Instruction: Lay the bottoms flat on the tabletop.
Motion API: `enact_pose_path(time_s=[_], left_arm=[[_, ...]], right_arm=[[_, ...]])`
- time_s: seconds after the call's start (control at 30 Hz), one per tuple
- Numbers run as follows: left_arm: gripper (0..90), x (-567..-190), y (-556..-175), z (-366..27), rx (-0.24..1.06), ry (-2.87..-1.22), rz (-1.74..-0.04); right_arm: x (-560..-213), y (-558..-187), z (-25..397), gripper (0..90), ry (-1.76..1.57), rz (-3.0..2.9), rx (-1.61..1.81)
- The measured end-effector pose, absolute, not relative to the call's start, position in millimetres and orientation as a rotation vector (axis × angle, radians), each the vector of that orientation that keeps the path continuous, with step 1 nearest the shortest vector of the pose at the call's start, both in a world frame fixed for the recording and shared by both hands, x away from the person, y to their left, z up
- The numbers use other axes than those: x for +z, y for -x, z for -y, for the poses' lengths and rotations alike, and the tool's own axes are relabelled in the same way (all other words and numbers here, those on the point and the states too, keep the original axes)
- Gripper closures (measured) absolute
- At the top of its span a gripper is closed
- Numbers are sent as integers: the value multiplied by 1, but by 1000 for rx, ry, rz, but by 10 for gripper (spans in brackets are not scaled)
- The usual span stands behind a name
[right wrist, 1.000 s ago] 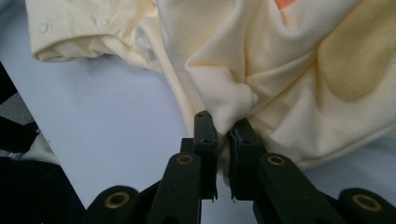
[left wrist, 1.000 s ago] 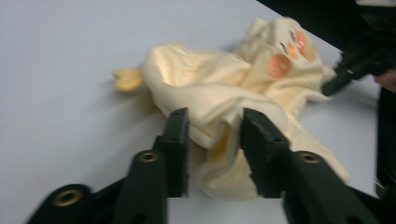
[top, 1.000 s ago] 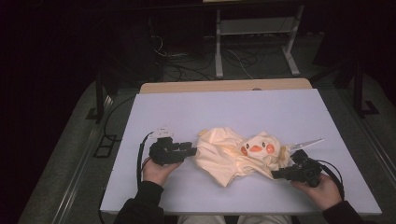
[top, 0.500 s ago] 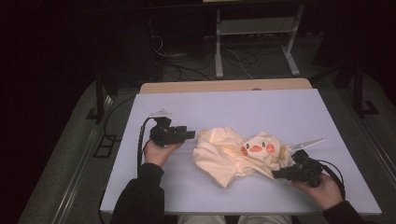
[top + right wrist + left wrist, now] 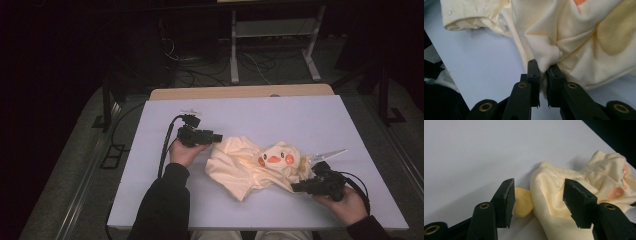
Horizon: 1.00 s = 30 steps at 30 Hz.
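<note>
The table (image 5: 240, 112) carried one thing that mattered to you: the cream garment (image 5: 250, 165), crumpled in a heap at the middle, a little to your right, with its orange print facing up. Its long axis ran roughly from the upper left, near your left hand, down to the lower right, toward your right hand.

Your right hand-held gripper (image 5: 295, 188) sat at the garment's lower right end. In the right gripper view its jaws were nearly closed, and a small fold (image 5: 550, 57) of cloth was pinched between them, so that end was already held. A row of snaps (image 5: 480, 10) lay beyond it, along a hem at the upper left of that view.

Your left hand-held gripper (image 5: 216, 136) was at the opposite end, pointing right at the garment's upper left edge. In the left gripper view its jaws stood wide with nothing between the pads. The cloth lay ahead of them and toward the right jaw, while a small yellow tab (image 5: 522, 201) stuck out beside the left jaw. That tab was probably a cuff or inner lining, though the angle was too low to be sure.

So the free end lay straight ahead of your left hand-held gripper, just beyond its pads and slightly right of centre. A short push forward and down looked likely to bring the edge between the jaws.
</note>
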<state>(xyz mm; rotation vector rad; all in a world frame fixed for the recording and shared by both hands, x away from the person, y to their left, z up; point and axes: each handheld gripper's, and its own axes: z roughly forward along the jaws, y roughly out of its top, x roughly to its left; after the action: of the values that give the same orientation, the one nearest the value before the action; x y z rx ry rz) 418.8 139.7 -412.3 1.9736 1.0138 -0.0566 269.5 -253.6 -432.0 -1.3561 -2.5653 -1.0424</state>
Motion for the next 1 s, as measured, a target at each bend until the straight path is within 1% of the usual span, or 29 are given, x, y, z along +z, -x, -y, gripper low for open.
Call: enact_pose_path(time_s=[0.17, 0.27, 0.33, 0.4, 0.47, 0.5, 0.53, 0.57, 0.67, 0.77, 1.0], left_arm=[[427, -427, -424, -134, -133, -2018, -1054], [467, -432, -426, -132, -180, -2043, -1061], [538, -436, -427, -131, -236, -2052, -1062], [652, -440, -428, -128, -288, -2080, -1053], [767, -441, -427, -125, -303, -2115, -1040], [802, -442, -426, -124, -305, -2126, -1029], [817, -441, -426, -123, -299, -2132, -1028], [824, -441, -425, -124, -292, -2129, -1029], [831, -439, -425, -125, -268, -2124, -1024], [832, -436, -423, -125, -242, -2114, -1017], [834, -427, -422, -125, -201, -2099, -999]], right_arm=[[-432, -269, 253, 816, 1349, 2568, -1039], [-432, -268, 253, 816, 1345, 2567, -1036], [-431, -268, 252, 815, 1342, 2566, -1036], [-431, -268, 252, 813, 1340, 2565, -1033], [-431, -268, 253, 800, 1342, 2559, -1030], [-430, -268, 253, 780, 1343, 2556, -1024], [-429, -267, 253, 747, 1340, 2561, -1021], [-428, -266, 254, 688, 1338, 2560, -1015], [-421, -264, 258, 541, 1339, 2545, -1028], [-411, -266, 265, 447, 1351, 2500, -1087], [-386, -281, 279, 383, 1442, 2431, -1260]])
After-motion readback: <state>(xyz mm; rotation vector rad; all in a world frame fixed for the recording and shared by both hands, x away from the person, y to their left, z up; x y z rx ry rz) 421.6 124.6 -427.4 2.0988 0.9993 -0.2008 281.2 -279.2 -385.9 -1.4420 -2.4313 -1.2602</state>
